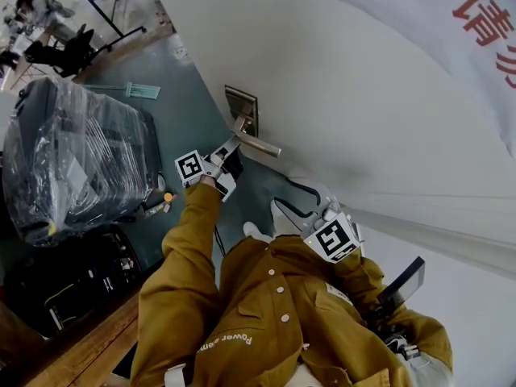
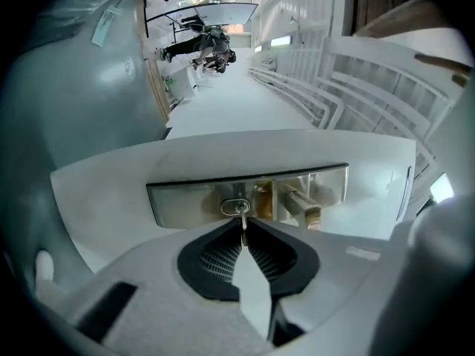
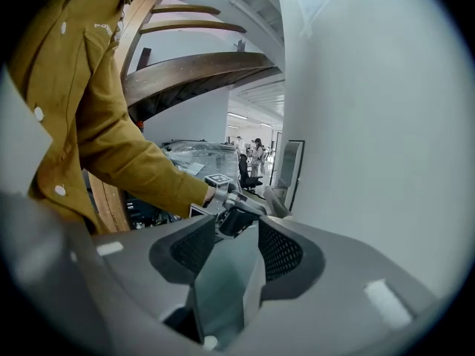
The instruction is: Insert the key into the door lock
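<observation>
A silver lock plate (image 2: 185, 200) sits on the white door (image 1: 363, 95), with a keyhole cylinder (image 2: 235, 207) and a lever handle (image 2: 300, 205) beside it. My left gripper (image 2: 243, 230) is shut on a thin metal key (image 2: 243, 223), whose tip is at or in the keyhole. In the head view the left gripper (image 1: 228, 161) is just below the lock plate (image 1: 242, 107) and against the handle (image 1: 260, 145). My right gripper (image 1: 298, 208) is held back near the person's chest, open with nothing between its fingers. In its own view the right gripper (image 3: 236, 230) looks toward the left gripper (image 3: 237, 208) at the door.
A plastic-wrapped dark suitcase (image 1: 76, 156) stands left of the door, with a black bag (image 1: 72, 280) and a wooden edge (image 1: 89, 345) nearer. A banner with red characters (image 1: 459, 14) hangs on the wall at upper right. The yellow sleeve (image 3: 141, 162) reaches across the right gripper view.
</observation>
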A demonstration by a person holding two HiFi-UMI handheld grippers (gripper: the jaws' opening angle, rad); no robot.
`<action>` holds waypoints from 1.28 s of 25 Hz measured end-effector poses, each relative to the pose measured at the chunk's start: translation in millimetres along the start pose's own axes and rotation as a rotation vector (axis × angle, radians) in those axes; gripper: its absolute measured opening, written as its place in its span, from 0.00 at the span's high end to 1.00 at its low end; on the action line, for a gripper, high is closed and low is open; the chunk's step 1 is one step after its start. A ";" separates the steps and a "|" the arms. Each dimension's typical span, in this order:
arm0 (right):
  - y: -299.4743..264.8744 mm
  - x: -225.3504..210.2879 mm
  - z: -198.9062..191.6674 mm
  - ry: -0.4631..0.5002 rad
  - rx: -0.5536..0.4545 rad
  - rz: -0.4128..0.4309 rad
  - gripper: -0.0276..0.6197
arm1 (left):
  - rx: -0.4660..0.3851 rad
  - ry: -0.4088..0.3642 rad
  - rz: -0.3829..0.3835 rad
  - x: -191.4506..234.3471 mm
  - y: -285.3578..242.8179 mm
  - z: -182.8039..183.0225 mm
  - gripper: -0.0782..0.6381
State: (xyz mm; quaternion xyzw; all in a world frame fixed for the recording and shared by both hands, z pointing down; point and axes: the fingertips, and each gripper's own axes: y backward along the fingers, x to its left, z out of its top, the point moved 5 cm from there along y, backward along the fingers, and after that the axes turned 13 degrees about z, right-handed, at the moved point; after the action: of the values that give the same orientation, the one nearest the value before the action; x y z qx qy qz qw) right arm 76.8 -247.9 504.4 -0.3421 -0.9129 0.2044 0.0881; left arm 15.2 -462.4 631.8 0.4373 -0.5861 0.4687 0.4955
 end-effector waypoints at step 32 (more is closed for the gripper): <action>-2.8 -24.2 21.3 -0.074 -0.172 -0.070 0.95 | -0.252 -1.098 0.527 -137.0 102.7 -83.3 0.89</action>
State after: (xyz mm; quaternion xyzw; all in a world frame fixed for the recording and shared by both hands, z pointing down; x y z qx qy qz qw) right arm 86.9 -272.5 486.0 -0.3084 -0.9411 0.1346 0.0319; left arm -53.6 -355.7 489.9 0.3931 -0.8946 0.2091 0.0371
